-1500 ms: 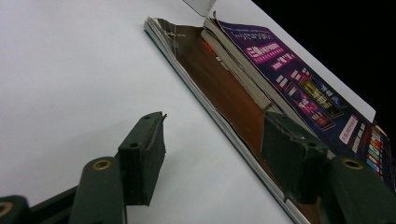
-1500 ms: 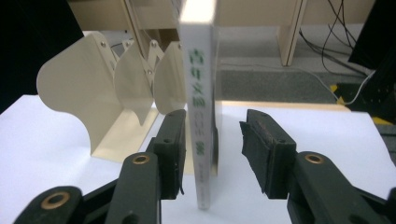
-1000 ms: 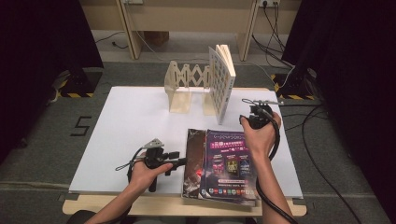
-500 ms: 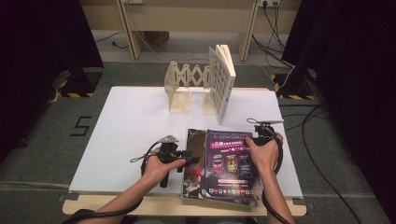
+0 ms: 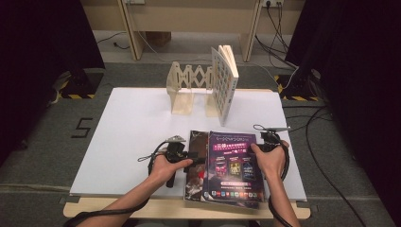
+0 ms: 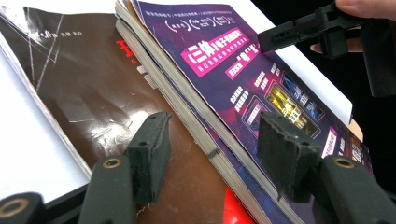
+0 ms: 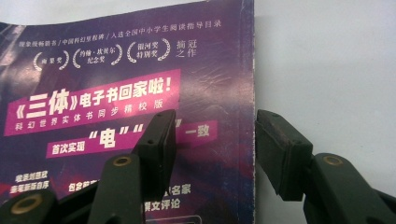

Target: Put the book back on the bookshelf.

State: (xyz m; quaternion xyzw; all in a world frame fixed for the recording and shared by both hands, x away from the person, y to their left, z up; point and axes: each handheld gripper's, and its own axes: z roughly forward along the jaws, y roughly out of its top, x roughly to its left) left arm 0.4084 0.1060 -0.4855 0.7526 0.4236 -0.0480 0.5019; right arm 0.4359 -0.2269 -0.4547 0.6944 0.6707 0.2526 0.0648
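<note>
Purple-covered book [image 5: 231,166] is lying flat at the near edge of the worktop [image 5: 127,132], stacked partly over a dark brown magazine [image 5: 195,165]. I am bringing my left hand-held gripper [image 6: 212,144] in at its left page edge, jaws apart and straddling the pages, nothing pinched yet. My right hand-held gripper [image 7: 212,140] is sitting over the book's right edge; its jaws have just been opening, one pad over the cover, one over bare worktop, not pressing. Working both sides probably to lift it level. The wooden rack [image 5: 189,87] behind, already holding one upright book [image 5: 224,82], looks like the destination.
</note>
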